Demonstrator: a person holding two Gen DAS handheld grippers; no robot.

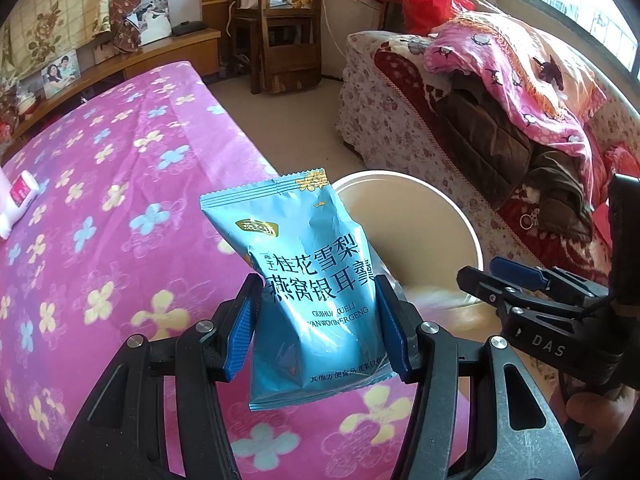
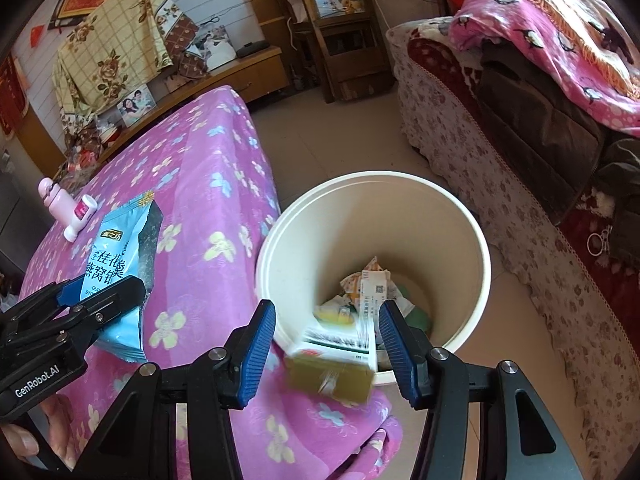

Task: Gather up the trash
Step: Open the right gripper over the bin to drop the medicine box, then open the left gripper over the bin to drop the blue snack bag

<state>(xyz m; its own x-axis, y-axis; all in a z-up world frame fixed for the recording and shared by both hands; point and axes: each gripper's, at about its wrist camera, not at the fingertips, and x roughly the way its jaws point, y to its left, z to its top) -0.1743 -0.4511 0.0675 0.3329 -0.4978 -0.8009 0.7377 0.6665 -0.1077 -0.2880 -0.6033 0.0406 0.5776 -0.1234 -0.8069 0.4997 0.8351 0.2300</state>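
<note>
My left gripper (image 1: pixel 316 320) is shut on a blue snack packet (image 1: pixel 308 280) and holds it upright above the pink flowered table, just left of the white bin (image 1: pixel 460 216). It also shows in the right wrist view (image 2: pixel 116 264). My right gripper (image 2: pixel 326 336) is open over the bin's near rim (image 2: pixel 276 248). A small green-and-white box (image 2: pixel 336 356) is blurred between its fingers, touching neither pad. Several wrappers (image 2: pixel 368 288) lie at the bin's bottom.
The pink flowered tablecloth (image 1: pixel 100 200) covers the table on the left, with a small white-and-red bottle (image 2: pixel 80 216) and a pink object (image 2: pixel 50 194) on it. A sofa with blankets (image 2: pixel 540 92) stands right. A wooden chair (image 2: pixel 340 32) is at the back.
</note>
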